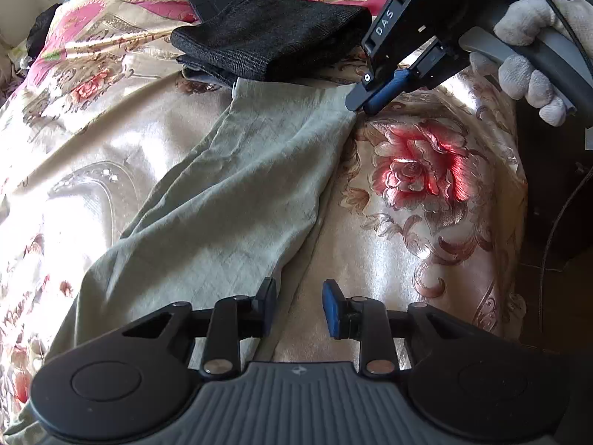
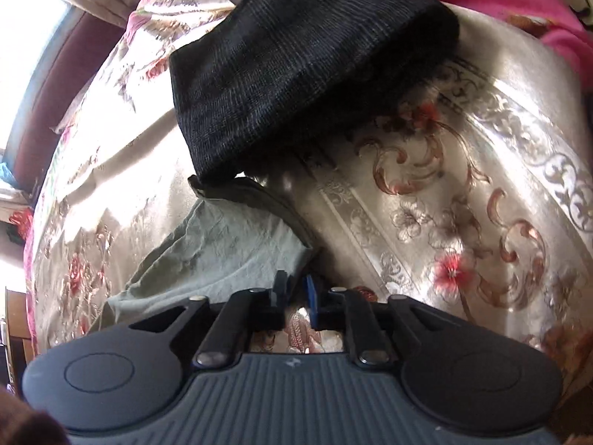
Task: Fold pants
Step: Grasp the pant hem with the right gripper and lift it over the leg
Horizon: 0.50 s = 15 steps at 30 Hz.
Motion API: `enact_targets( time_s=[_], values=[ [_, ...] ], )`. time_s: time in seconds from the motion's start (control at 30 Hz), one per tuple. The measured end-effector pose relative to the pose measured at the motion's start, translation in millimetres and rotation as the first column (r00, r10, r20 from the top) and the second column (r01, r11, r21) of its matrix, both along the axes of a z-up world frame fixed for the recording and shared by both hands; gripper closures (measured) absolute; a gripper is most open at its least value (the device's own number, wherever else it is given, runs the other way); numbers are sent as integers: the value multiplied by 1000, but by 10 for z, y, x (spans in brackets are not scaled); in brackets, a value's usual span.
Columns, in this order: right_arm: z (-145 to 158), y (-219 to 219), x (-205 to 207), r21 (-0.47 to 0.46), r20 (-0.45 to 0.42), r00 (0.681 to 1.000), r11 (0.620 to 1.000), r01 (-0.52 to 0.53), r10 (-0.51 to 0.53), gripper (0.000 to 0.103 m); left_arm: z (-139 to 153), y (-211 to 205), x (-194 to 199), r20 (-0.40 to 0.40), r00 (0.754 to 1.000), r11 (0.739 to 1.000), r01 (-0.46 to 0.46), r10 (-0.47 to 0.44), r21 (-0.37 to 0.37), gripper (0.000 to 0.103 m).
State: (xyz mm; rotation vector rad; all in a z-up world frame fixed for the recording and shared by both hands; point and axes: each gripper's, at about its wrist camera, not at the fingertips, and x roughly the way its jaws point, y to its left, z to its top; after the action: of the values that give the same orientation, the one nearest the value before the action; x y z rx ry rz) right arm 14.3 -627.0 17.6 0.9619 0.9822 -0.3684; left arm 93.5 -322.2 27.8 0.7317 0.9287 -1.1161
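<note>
Pale green pants [image 1: 229, 200] lie in a long wrinkled strip across the floral bedspread [image 1: 418, 259], running from near left to far middle. My left gripper [image 1: 300, 307] is open at the near end. Its left finger hangs over the pants' right edge and its blue-padded right finger over bare bedspread. My right gripper [image 1: 361, 105], held by a white-gloved hand [image 1: 530, 74], has its tips at the pants' far right corner. In the right wrist view the right gripper [image 2: 296, 289] shows a narrow gap, with the corner of the pants [image 2: 222, 252] just beyond its tips and no cloth pinched.
A stack of folded dark garments [image 1: 274, 37] lies just beyond the pants' far end, and in the right wrist view the dark garments [image 2: 296, 74] overlap that end. The bedspread [image 2: 444, 185] drops off at the right into a dark gap with cables.
</note>
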Motion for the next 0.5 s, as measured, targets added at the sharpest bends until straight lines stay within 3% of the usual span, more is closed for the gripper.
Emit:
enact_targets(
  time_s=[0.03, 0.23, 0.33, 0.43, 0.5],
  values=[
    [-7, 32, -15, 17, 9, 1000, 1000, 9, -9, 69, -6, 12, -7, -5, 1000, 1000, -4, 4, 5, 61],
    [-250, 129, 142, 26, 59, 997, 998, 50, -51, 70, 35, 54, -54, -11, 1000, 1000, -12, 12, 0, 61],
    [-409, 145, 180, 93, 153, 982, 991, 97, -110, 70, 29, 62, -58, -6, 1000, 1000, -19, 19, -3, 61],
    [-521, 229, 276, 102, 203, 970, 988, 113, -131, 70, 5, 85, -24, -2, 999, 999, -44, 44, 1, 61],
    [-533, 240, 328, 154, 200, 968, 981, 122, -152, 90, 8, 113, 3, 6, 998, 998, -68, 68, 3, 61]
  ],
)
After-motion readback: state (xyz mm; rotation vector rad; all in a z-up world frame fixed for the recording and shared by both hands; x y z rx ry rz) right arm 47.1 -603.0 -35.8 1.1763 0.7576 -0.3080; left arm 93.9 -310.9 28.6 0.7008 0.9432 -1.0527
